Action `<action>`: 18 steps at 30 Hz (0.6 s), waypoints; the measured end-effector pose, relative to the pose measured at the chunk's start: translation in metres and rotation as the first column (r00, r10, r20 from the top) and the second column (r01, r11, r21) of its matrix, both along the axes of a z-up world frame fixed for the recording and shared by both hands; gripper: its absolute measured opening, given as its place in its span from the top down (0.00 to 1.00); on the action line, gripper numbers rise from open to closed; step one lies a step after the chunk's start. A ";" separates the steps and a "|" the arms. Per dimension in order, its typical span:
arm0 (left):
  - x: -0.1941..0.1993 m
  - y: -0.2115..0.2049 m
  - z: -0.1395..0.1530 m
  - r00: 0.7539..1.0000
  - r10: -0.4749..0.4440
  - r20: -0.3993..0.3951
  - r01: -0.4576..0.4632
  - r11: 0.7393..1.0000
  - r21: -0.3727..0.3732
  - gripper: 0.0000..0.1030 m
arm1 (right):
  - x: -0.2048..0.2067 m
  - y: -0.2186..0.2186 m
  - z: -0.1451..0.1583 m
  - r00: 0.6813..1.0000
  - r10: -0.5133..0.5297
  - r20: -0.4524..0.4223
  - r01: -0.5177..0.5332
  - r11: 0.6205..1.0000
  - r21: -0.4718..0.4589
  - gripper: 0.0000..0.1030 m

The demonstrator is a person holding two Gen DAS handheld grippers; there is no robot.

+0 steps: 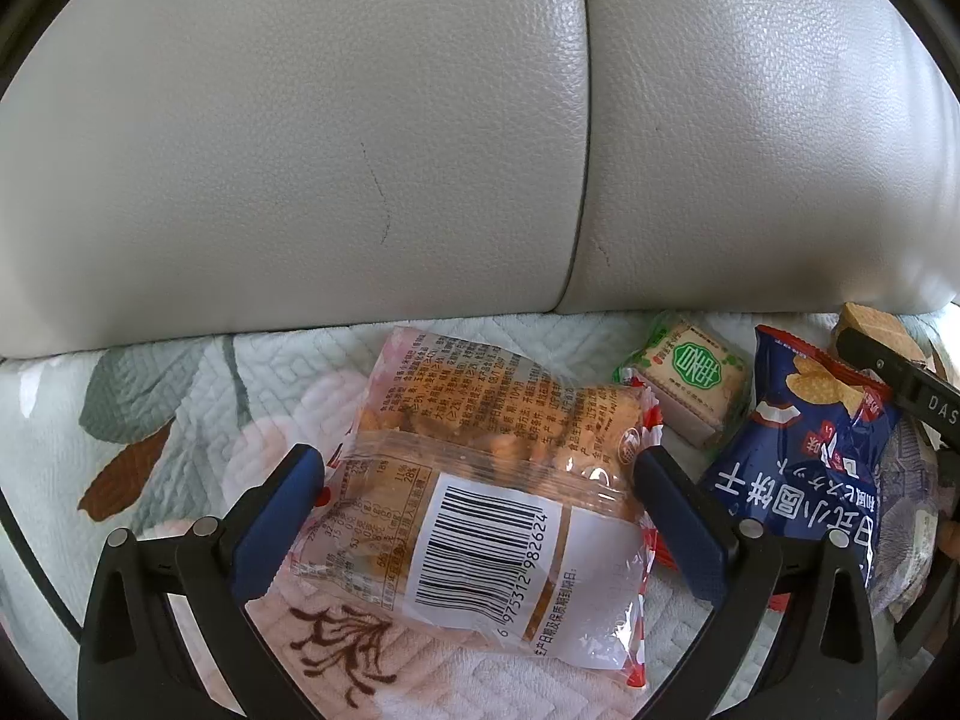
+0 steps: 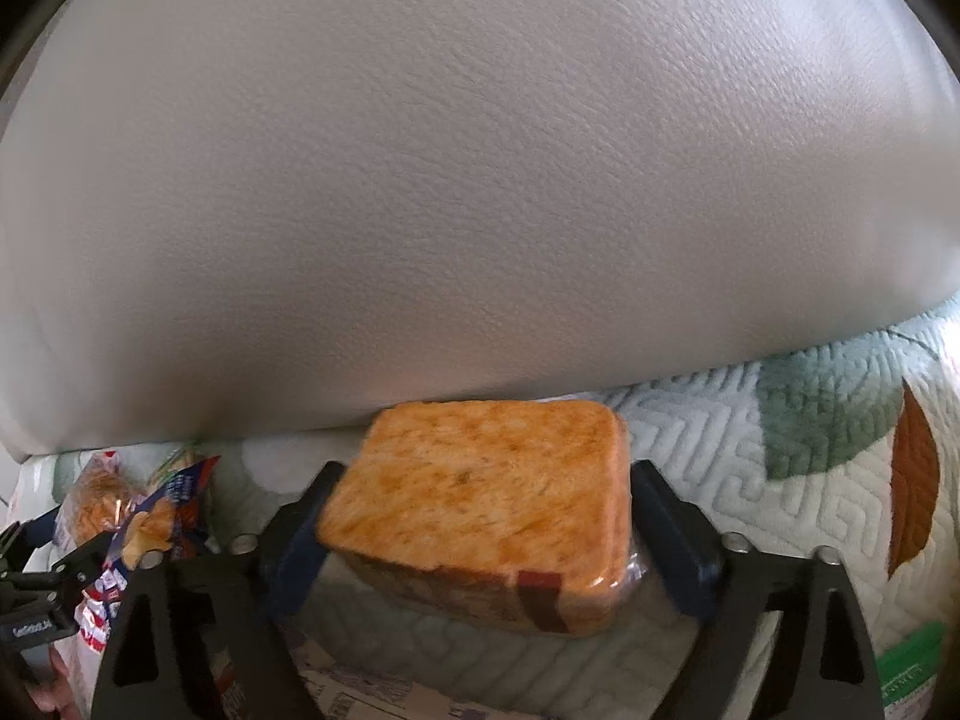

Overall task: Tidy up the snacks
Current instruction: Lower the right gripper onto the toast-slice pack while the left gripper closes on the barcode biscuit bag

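Toast packet (image 2: 480, 510), a thick slab of browned bread in clear film, sat between the fingers of the right gripper (image 2: 480, 516), lifted over the quilted sofa cover (image 2: 780, 468) near the grey leather backrest (image 2: 480, 180). Jaws stood wide around it; the left pad looked pressed to its side, but a firm hold could not be confirmed. Judged light, soft and crushable, film slippery; best taken across the two short crusted sides, gently.

Left gripper (image 1: 480, 492) spanned a clear biscuit bag (image 1: 480, 510) lying barcode-up on the cover, fingertips against its edges. Judged crinkly, loose-filled, contents brittle. Beside it lay a blue cracker bag (image 1: 810, 468) and a small green-labelled packet (image 1: 690, 384).
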State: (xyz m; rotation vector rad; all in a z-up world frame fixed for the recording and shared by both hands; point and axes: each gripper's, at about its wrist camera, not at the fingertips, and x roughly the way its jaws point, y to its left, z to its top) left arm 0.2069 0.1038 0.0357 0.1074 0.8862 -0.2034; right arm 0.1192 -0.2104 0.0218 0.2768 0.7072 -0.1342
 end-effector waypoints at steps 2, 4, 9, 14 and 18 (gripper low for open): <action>0.000 -0.001 0.000 1.000 0.001 0.004 -0.001 1.000 0.004 0.00 | -0.002 -0.001 0.000 1.000 0.000 0.010 0.000 1.000 0.007 0.13; -0.001 -0.002 0.000 1.000 0.001 0.004 -0.001 1.000 0.005 0.00 | -0.003 -0.003 0.000 1.000 0.003 0.018 -0.003 1.000 0.020 0.13; 0.012 0.002 0.002 0.994 -0.033 -0.108 0.027 0.998 -0.056 0.08 | -0.005 -0.010 0.000 1.000 0.008 0.024 -0.010 0.999 0.043 0.13; 0.017 0.004 0.005 0.991 -0.033 -0.129 0.023 0.996 -0.081 0.12 | -0.005 -0.014 0.001 1.000 0.009 0.021 -0.010 0.999 0.047 0.13; 0.018 0.002 0.007 0.991 -0.027 -0.131 0.017 0.997 -0.080 0.13 | -0.007 -0.019 0.000 1.000 0.011 0.023 -0.012 0.998 0.061 0.13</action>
